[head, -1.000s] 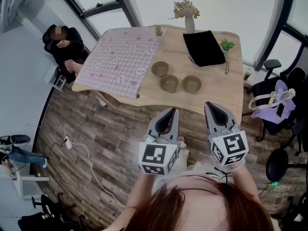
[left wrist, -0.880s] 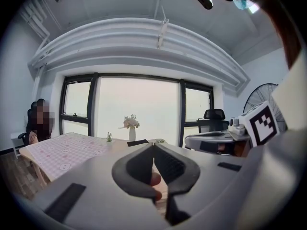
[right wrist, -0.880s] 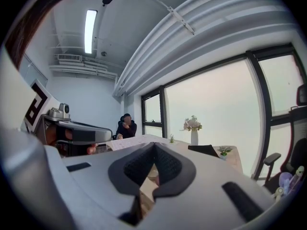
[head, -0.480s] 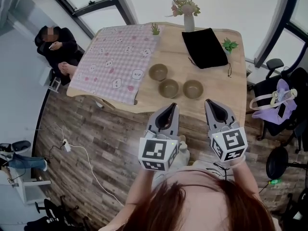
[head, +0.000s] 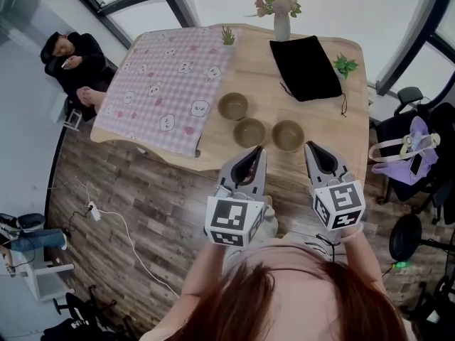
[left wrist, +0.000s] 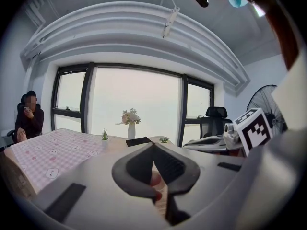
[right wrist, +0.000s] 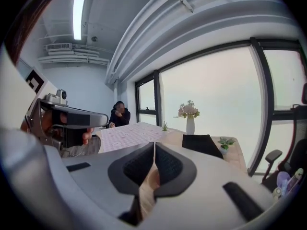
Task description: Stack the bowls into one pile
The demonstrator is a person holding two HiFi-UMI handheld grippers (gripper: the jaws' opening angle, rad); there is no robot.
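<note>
Well, three bowls sit apart on the desk (head: 316, 119): left bowl (head: 233, 106), middle bowl (head: 249, 131), right bowl (head: 288, 135). The left tool (head: 251, 156) hangs near the middle bowl, the right tool (head: 316, 151) near the right bowl. Both tools are pinched closed, empty.

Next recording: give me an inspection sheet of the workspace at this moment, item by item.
Surface: wooden table, with a pink checked cloth over its left part.
Job's things: left bowl, middle bowl and right bowl side by side, none stacked.
Clutter: black pouch, flower vase, plant by the cloth, plant by the pouch.
Grippers: left gripper and right gripper both shut and empty, touching no bowl.
Cables: white cable and power strip on the floor.
Surroundings: seated person, office chair, windows.
</note>
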